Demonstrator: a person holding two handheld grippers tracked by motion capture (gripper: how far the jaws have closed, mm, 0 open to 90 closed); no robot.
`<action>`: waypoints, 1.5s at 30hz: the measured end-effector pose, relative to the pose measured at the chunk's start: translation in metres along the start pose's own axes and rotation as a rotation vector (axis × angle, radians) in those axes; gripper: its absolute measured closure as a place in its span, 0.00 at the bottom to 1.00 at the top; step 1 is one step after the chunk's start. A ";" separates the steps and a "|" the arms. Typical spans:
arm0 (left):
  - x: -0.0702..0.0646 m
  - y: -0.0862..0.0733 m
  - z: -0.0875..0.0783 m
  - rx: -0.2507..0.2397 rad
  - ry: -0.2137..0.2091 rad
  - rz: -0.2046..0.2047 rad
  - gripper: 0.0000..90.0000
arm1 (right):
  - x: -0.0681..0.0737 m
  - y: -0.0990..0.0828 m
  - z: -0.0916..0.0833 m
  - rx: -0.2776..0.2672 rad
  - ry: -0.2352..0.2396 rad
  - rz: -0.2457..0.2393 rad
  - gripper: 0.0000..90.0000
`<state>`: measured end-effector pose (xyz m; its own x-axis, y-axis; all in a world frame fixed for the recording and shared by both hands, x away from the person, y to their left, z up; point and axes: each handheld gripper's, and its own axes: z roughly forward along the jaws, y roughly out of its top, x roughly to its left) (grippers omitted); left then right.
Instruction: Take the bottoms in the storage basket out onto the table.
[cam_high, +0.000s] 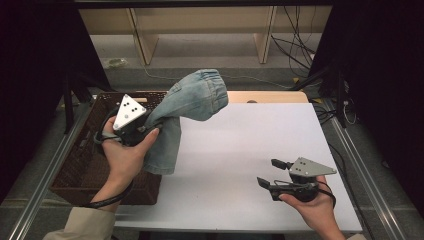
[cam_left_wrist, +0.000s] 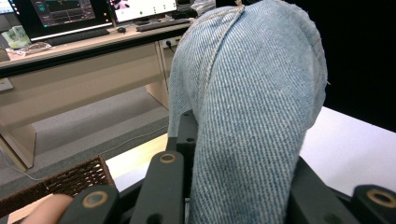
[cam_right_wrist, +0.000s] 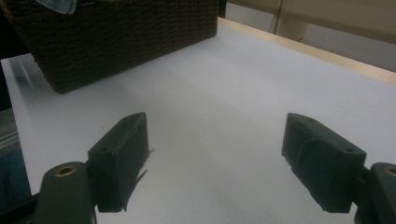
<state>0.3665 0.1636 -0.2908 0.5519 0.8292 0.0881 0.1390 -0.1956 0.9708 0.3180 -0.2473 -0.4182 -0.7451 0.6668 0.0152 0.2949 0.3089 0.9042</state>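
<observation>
The left gripper (cam_high: 150, 125) is clenching the light-blue denim garment (cam_high: 192, 97) aloft between the wicker basket (cam_high: 75, 170) and the white table (cam_high: 240, 150), while the right gripper (cam_high: 270, 174) is waiting released, so laying it down is remaining.

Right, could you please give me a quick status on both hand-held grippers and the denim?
Left hand-held gripper shut on denim garment, lifted beside wicker basket. Right hand-held gripper open, empty, over white table. Nothing in the way.
</observation>
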 end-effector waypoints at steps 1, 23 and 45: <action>0.000 0.000 0.000 0.000 -0.001 0.001 0.82 | 0.000 0.000 0.000 -0.001 0.000 -0.001 0.27; -0.009 0.001 0.007 0.005 -0.021 0.008 0.82 | 0.000 0.000 0.001 0.000 -0.001 0.004 0.27; -0.019 0.001 0.016 0.029 -0.047 0.031 0.82 | -0.001 -0.001 0.001 0.002 -0.005 0.003 0.27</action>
<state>0.3692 0.1389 -0.2956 0.5940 0.7973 0.1069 0.1446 -0.2365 0.9608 0.3187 -0.2476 -0.4189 -0.7415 0.6708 0.0156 0.2980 0.3084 0.9034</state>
